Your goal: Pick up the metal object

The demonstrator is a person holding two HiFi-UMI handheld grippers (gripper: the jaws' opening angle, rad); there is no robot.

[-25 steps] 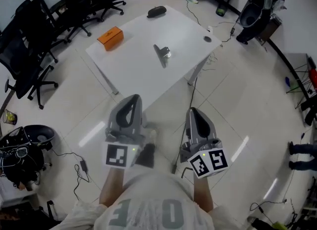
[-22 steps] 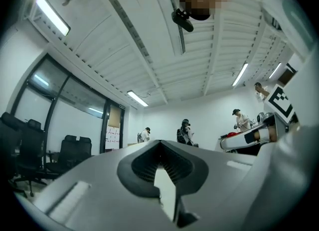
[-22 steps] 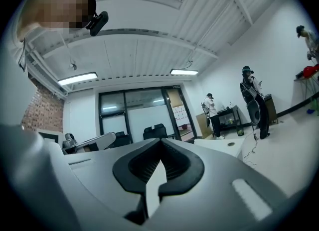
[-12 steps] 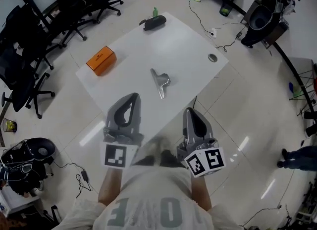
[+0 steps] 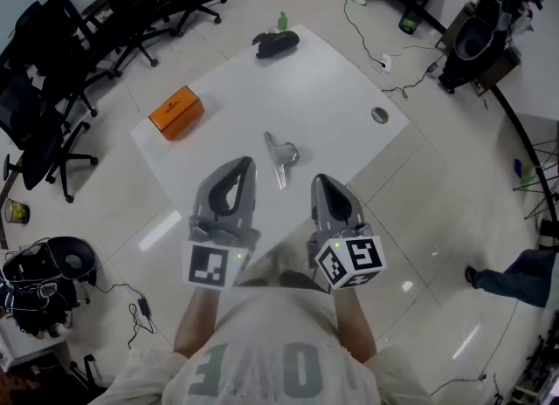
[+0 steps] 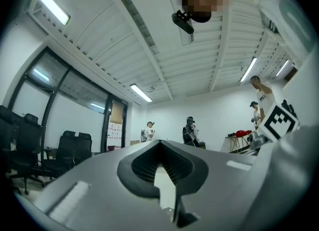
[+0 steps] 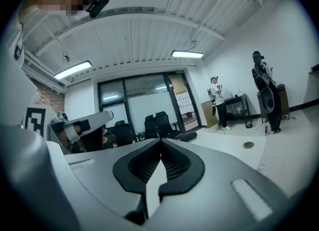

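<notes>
A shiny metal object lies on the white table, close to its near edge. My left gripper and right gripper are held side by side just short of that edge, either side of the object and a little nearer to me. Both are shut with nothing between the jaws. In the left gripper view the left gripper points level across the room, and in the right gripper view the right gripper points over the table top. The metal object shows in neither gripper view.
An orange box sits at the table's left, a black case with a green bottle at the far end, a round grommet at the right. Office chairs stand left; cables run over the floor. People stand across the room.
The table has come closer and lower in the head view. Both grippers now reach nearly to its near edge, flanking the metal object. Both stay shut.
</notes>
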